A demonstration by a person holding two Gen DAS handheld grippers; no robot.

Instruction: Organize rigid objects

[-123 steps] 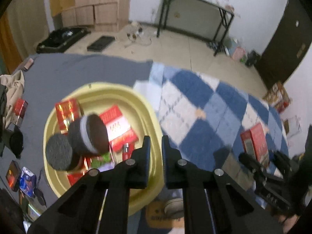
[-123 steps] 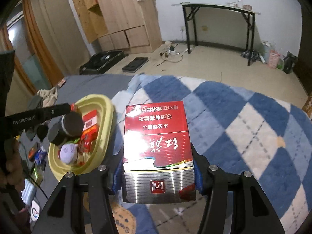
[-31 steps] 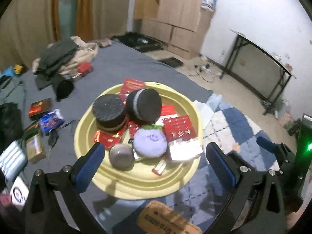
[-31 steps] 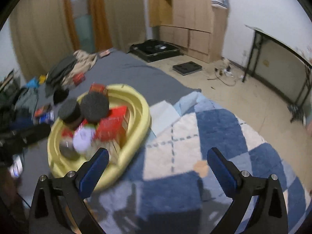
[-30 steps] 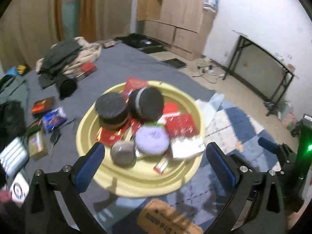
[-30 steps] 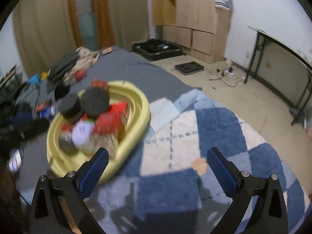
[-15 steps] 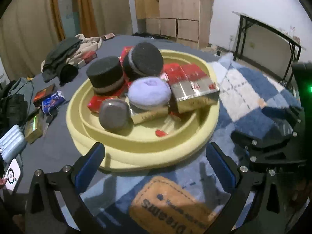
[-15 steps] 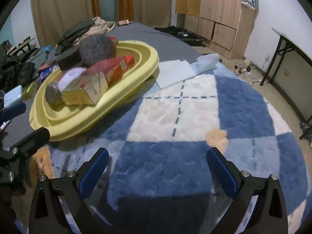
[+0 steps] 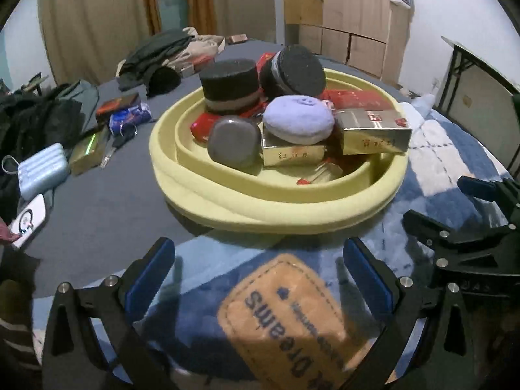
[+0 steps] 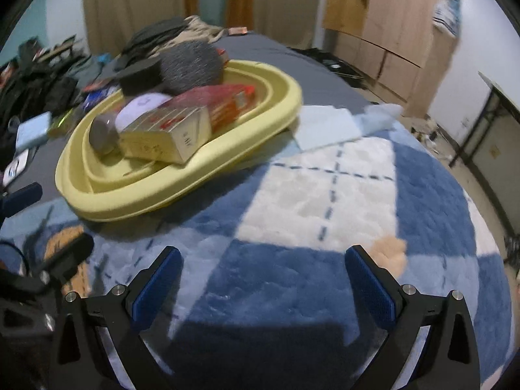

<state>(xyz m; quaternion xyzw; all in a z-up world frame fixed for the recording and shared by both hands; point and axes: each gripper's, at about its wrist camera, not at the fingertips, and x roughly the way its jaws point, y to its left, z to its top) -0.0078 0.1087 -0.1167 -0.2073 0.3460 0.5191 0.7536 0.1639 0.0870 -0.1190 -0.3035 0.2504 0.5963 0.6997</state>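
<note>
Both the left gripper [image 9: 258, 268] and right gripper [image 10: 263, 274] gape wide and empty before the heaped yellow oval plastic basin [image 9: 276, 208], where the gold-sided carton [image 9: 373, 135] perched on the pile could slide out if nudged.

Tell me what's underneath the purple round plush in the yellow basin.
The purple plush rests on a gold-sided carton inside the yellow basin. Beside it lies a grey round object. Whatever lies beneath that carton is covered.

Dim indoor light with a cool cast, fisheye bending and black vignette at the edges, glare on the gold box [image 9: 373, 130], soft shadows on the rug [image 10: 292, 292], and motion blur smearing the right wrist view.
</note>
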